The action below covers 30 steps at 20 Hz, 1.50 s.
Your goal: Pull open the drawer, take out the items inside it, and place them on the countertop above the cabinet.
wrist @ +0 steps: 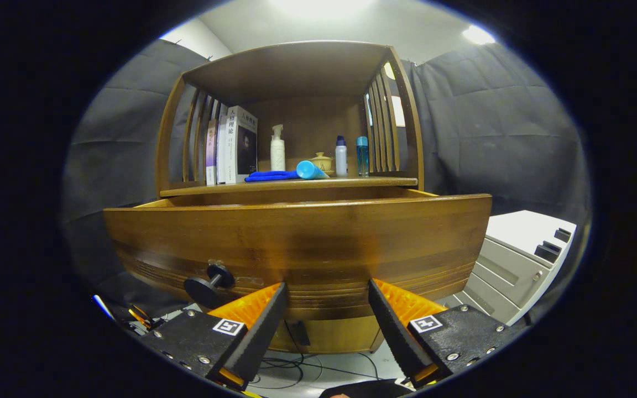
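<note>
The gripper is hanging with its fingers spread wide and holding nothing, just in front of the pulled-out brown wooden drawer front, whose round black knob is sitting just left of the left finger. Judging by this, the drawer is standing open and the taking-out step is in hand: next the fingers need lifting over the front edge, since the inside is hidden. On the far wooden countertop, a white book is showing spine lettering too small to read, beside a blue cloth and a lying light-blue cylinder.
</note>
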Tool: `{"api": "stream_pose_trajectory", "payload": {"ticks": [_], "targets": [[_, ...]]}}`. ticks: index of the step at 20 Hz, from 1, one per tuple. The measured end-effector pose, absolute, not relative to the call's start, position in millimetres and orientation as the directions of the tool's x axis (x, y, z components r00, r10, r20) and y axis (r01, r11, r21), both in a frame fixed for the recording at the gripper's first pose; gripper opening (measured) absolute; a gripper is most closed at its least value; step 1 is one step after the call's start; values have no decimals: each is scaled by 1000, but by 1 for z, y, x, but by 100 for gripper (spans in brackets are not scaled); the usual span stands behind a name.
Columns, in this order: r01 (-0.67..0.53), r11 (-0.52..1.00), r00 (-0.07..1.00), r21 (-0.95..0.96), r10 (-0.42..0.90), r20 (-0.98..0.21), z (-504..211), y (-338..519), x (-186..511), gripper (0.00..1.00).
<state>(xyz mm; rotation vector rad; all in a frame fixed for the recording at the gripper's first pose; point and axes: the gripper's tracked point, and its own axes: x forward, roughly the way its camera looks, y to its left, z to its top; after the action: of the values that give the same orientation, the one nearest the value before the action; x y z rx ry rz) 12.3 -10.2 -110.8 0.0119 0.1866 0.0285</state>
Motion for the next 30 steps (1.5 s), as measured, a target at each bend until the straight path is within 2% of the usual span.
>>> {"api": "stream_pose_trajectory", "payload": {"ticks": [8,30], "targets": [[-34,999,984,4,34,-177,-107,-3,48,94],[-31,999,982,-10,28,-189,-112,-7,69,94]]}}
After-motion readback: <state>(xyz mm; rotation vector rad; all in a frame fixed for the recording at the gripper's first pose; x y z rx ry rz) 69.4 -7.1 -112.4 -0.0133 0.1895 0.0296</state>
